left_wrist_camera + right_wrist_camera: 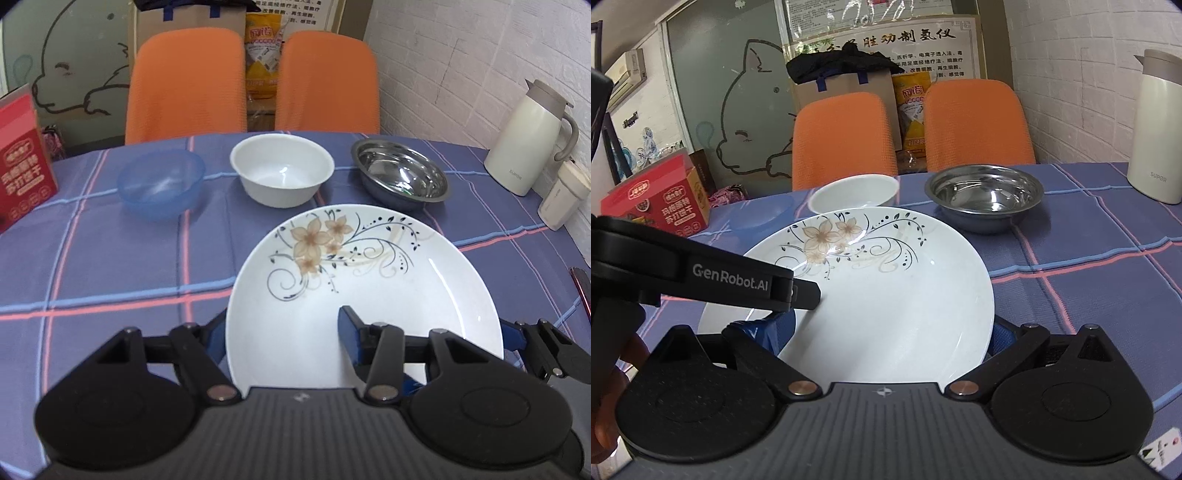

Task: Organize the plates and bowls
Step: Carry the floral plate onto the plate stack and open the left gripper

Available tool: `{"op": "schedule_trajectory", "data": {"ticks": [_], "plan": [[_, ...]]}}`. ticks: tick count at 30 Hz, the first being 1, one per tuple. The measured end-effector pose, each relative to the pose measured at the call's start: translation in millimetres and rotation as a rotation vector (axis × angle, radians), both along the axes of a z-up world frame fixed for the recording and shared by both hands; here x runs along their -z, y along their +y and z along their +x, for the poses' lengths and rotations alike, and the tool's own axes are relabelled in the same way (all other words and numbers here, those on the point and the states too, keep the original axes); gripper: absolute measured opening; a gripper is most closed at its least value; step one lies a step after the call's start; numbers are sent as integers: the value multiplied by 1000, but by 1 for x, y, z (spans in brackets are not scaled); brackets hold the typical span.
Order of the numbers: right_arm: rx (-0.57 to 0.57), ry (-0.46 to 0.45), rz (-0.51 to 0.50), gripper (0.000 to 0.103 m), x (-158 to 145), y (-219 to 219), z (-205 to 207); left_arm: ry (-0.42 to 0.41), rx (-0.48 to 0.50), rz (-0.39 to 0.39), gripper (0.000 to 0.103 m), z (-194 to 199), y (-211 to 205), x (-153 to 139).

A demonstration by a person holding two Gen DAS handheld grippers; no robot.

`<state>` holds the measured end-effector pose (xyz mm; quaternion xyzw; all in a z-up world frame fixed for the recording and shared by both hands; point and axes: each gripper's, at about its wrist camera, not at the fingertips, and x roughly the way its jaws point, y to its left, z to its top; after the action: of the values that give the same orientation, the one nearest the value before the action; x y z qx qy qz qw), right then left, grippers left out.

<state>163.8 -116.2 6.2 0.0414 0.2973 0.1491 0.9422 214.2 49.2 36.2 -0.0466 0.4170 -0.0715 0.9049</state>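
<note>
1. Two grippers are on one thing: the flowered plate (369, 280), which you hold between your hands over the near part of the table (110, 258).
2. Your left gripper (282, 321) has its jaws clenched on the left part of the plate. One finger lies on the white upper face and the other goes behind the left rim.
3. Your right gripper (888, 328) is grasping the same plate from the other side. Its left finger rests on the upper face and its right finger sits under the right rim.
4. In the right wrist view, the tip of the left gripper reaches over the plate from the left, and it does not touch the right gripper.
5. The plate seems lifted off the cloth, with the flower pattern at the far side. Its underside is hidden, so I cannot tell this for sure.
6. Three bowls stand in a row behind the plate: a blue bowl (160, 182) at the left, a white bowl (282, 168) in the middle and a steel bowl (400, 173) at the right. They are all upright and apart from each other.
7. A cream jug (524, 144) stands at the far right by the wall, and a red box (22, 155) stands at the left edge.
</note>
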Motion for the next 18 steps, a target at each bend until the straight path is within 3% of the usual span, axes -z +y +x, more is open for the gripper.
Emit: {"op": "schedule_trajectory", "data": {"ticks": [8, 18], "plan": [[-119, -12, 17, 90, -6, 53, -49, -28, -134, 0, 48, -74, 57, -4], [-195, 11, -9, 90, 6, 90, -98, 0, -185, -16, 48, -133, 91, 17]]}}
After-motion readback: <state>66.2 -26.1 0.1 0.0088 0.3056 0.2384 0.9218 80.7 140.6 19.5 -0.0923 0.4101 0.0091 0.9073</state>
